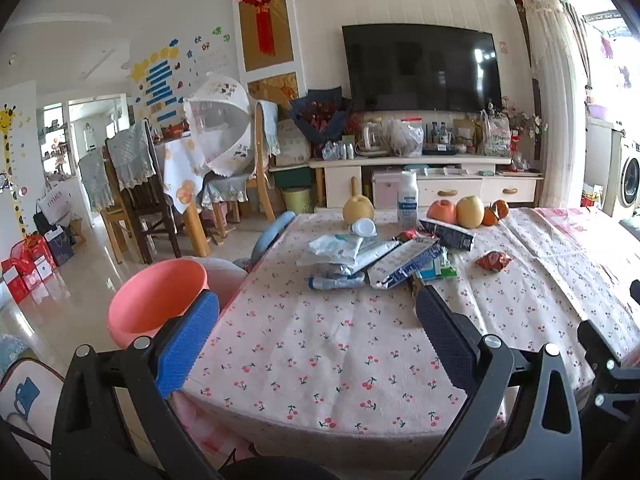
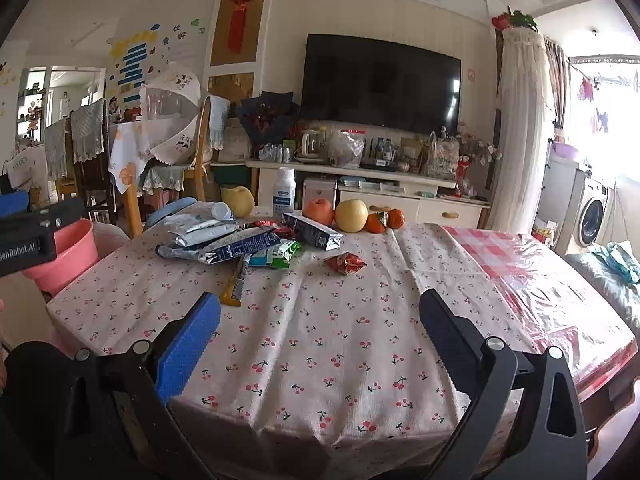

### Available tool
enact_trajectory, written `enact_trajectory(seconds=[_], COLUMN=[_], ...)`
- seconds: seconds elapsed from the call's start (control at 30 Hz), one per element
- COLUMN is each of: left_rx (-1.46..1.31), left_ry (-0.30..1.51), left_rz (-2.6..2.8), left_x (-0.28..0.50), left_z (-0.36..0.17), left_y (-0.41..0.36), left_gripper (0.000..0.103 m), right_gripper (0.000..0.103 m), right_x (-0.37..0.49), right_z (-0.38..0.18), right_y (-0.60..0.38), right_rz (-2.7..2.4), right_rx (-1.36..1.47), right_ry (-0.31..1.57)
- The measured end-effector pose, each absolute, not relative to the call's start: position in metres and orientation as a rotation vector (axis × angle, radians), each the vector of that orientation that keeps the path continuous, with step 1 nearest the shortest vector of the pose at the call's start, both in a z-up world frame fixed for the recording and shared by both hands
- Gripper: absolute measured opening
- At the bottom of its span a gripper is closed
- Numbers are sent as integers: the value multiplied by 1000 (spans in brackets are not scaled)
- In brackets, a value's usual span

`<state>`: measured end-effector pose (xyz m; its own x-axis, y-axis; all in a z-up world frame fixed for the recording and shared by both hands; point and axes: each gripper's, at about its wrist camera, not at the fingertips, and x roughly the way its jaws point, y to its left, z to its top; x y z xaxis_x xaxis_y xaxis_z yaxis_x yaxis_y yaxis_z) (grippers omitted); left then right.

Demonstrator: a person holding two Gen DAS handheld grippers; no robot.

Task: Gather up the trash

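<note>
Both the left gripper (image 1: 316, 312) and right gripper (image 2: 320, 316) hover with jaws spread wide, empty, low in frame over the bench (image 2: 320, 344). The wrappers (image 2: 240, 242) lie centre-frame; the pink bin (image 1: 156, 300) sits at left.

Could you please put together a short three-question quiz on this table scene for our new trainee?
1. True or false: the left gripper and right gripper are both open and hold nothing.
2. The crumpled red wrapper lies: A) inside the pink bin; B) alone on the tablecloth, apart from the wrapper pile; C) on the fruit.
3. Fill in: the pink bin stands beside the table's ____ edge, as the person sees it.

Key: 1 true; 2 B; 3 left.
</note>
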<state>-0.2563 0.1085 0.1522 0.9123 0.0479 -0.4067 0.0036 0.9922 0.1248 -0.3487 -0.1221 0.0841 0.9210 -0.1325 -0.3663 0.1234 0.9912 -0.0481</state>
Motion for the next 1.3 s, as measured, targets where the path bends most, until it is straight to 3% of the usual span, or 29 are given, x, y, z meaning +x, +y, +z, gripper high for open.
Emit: enact_trajectory(seconds=[0.83,1.13,1.3], left_rx=[57,65,52], left_ry=[654,766,815], left_rz=[-174,-272,-290], left_x=[-163,-118,-90], left_z=[82,50,37], left_y=[84,34,14], left_gripper=[99,99,98], right_gripper=[98,97,85], right_x=[-235,-173,-139], right_z=[40,26,19], right_y=[-198,-236,-249], right_rz=[-60,-56,-34], right_rx=[261,370,375], right_ry=[645,708,737])
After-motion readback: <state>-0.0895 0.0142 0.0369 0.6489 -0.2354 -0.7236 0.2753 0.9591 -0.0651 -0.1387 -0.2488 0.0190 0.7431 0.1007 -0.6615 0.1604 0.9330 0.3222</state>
